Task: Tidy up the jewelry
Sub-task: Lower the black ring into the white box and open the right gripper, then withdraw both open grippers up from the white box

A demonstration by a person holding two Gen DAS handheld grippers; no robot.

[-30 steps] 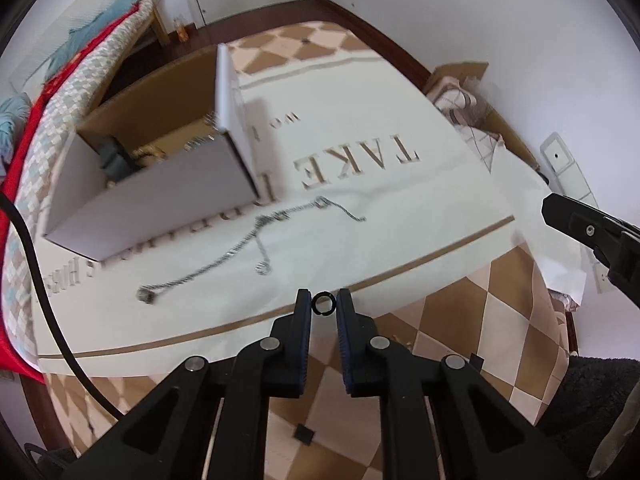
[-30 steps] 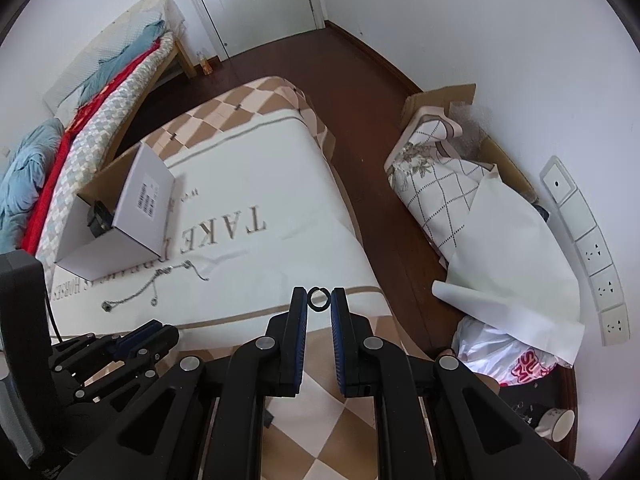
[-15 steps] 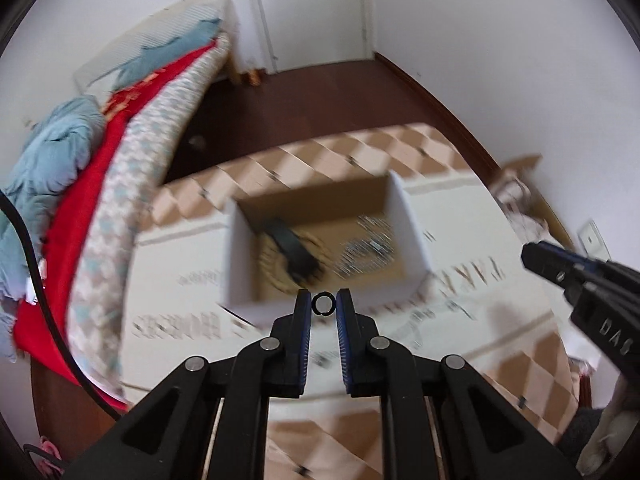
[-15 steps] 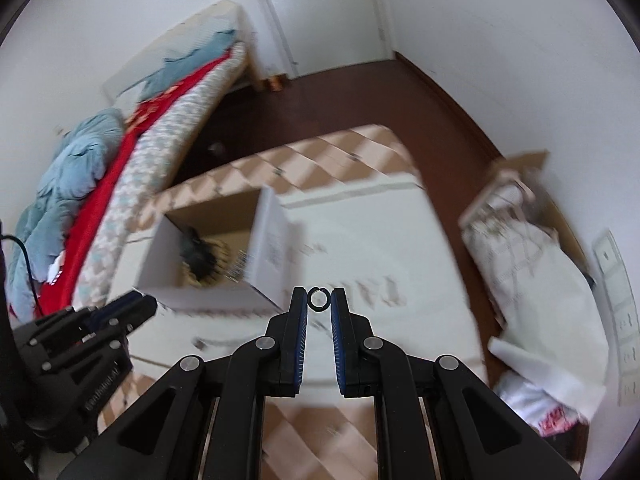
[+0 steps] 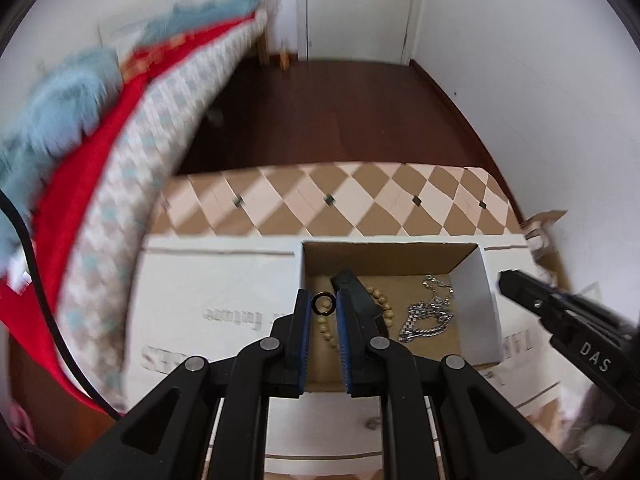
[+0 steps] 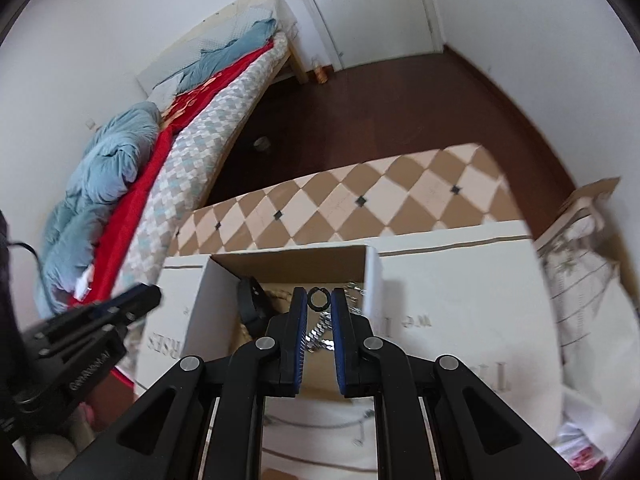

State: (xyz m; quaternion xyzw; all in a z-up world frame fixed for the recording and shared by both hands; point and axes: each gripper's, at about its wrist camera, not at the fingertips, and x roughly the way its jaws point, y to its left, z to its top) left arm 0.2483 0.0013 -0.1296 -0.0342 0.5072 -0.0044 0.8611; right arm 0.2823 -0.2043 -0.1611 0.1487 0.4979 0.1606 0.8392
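My left gripper (image 5: 323,304) is shut on a small black ring (image 5: 323,303) and holds it over the open cardboard box (image 5: 489,300). My right gripper (image 6: 319,300) is shut on another small black ring (image 6: 319,299), also over the box (image 6: 373,276). Inside the box lie a silver chain (image 5: 428,316), a wooden bead bracelet (image 5: 382,306) and a black strap (image 5: 352,288). A thin chain (image 6: 320,424) lies on the cloth in front of the box. The right gripper shows at the left wrist view's right edge (image 5: 560,320).
The box stands on a white cloth with brown lettering (image 5: 224,312) over a checkered table (image 5: 320,204). A bed with red and blue bedding (image 6: 132,168) runs along the left. Dark wood floor (image 6: 380,120) and a door lie beyond. Bags and paper (image 6: 580,280) sit at the right.
Both grippers, each still holding its ring, have moved from the table's near edge to above the open box. The views now look down into the box.
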